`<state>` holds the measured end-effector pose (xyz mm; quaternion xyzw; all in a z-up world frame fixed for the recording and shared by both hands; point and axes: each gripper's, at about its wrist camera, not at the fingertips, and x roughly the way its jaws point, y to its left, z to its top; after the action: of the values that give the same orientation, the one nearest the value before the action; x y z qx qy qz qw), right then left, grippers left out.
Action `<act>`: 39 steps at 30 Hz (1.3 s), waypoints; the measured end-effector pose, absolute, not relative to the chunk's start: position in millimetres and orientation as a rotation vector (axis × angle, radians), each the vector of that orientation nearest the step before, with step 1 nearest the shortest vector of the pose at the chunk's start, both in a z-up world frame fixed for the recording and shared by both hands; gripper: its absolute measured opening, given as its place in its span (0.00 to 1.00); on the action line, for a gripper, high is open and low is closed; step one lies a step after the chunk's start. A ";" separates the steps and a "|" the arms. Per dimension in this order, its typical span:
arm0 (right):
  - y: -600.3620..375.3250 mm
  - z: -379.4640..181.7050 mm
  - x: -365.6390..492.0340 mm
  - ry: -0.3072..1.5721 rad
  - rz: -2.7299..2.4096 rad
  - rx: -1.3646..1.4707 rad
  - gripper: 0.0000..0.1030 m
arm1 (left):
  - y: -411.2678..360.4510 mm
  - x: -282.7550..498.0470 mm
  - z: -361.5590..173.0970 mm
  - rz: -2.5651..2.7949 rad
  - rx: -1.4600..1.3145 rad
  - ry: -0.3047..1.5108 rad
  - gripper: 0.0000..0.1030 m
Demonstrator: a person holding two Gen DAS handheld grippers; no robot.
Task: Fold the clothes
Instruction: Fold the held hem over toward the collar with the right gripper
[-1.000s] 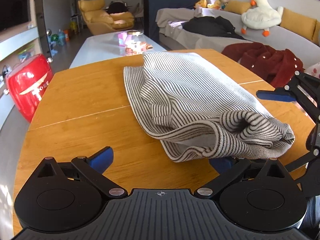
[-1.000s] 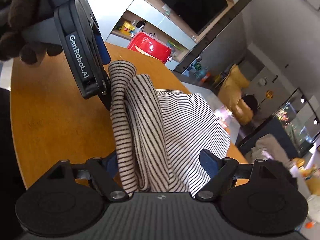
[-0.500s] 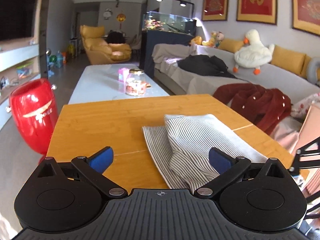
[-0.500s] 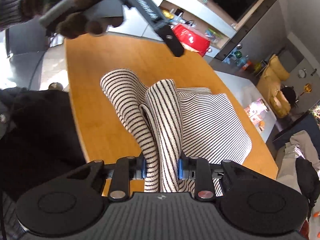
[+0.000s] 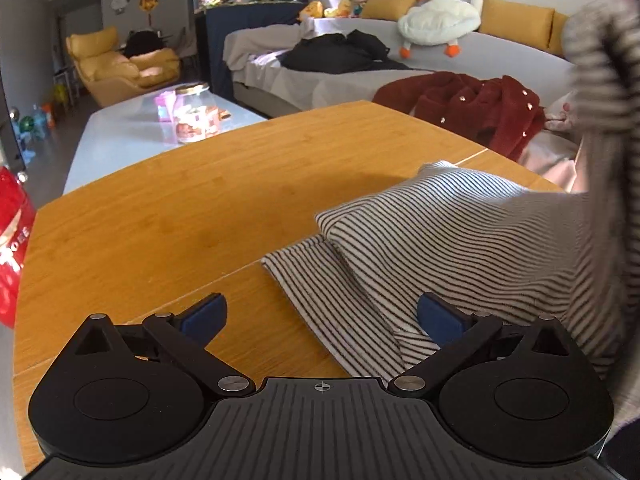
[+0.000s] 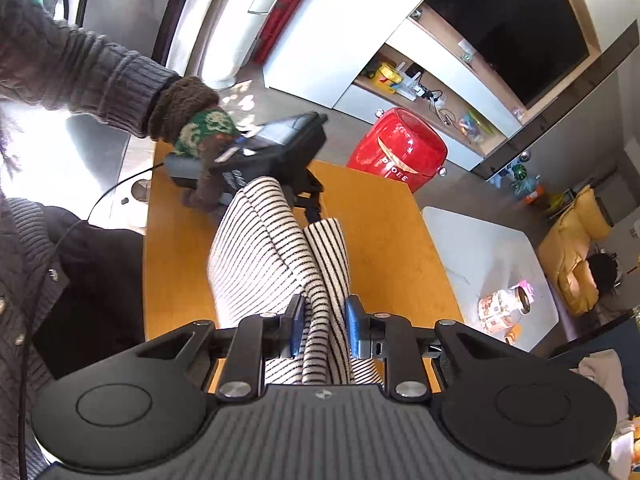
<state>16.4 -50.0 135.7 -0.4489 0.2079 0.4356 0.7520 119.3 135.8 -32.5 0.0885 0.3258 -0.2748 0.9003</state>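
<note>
A black-and-white striped garment lies folded on the wooden table, its right end lifted off the surface. My left gripper is open and empty, low over the table at the garment's near left corner. My right gripper is shut on a bunched fold of the striped garment and holds it up above the table. The left gripper, in a gloved hand, shows beyond the cloth in the right wrist view.
A red barrel-shaped container stands on the floor past the table's left edge. A white coffee table with a jar is beyond the far edge. A grey sofa with a red coat is at the right.
My right gripper has shut on the garment's folded end and raised it higher above the table. My left gripper has drawn back from the cloth and stays open.
</note>
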 end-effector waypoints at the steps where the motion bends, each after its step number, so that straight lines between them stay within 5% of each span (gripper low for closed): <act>1: -49.5 125.3 37.3 0.458 0.943 -0.954 0.01 | 142.0 120.9 -32.7 -0.571 0.156 0.675 1.00; 8: -60.8 45.9 143.9 0.605 0.855 -0.763 0.01 | 186.9 100.7 0.3 -0.492 0.010 0.646 1.00; 17: -74.5 -4.7 148.0 0.581 0.788 -0.691 0.02 | 183.5 61.0 56.5 -0.641 -0.130 0.578 1.00; 24: -87.4 9.8 144.7 0.565 0.760 -0.632 0.02 | 106.1 64.2 3.5 -0.683 0.007 0.771 1.00; 27: -106.8 43.4 130.5 0.516 0.731 -0.566 0.18 | 100.8 71.6 -9.5 -0.653 0.025 0.764 1.00; 31: -151.7 84.1 104.3 0.509 0.710 -0.365 0.74 | 109.2 80.7 -13.6 -0.625 -0.028 0.761 1.00; 39: -200.7 39.1 58.1 0.677 0.685 -0.024 0.81 | 111.1 83.0 -21.1 -0.633 -0.097 0.775 1.00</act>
<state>58.1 -200.7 39.1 -0.0114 0.3255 0.3294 0.8862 83.0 111.1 -21.1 -0.0462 0.3712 -0.3033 0.8764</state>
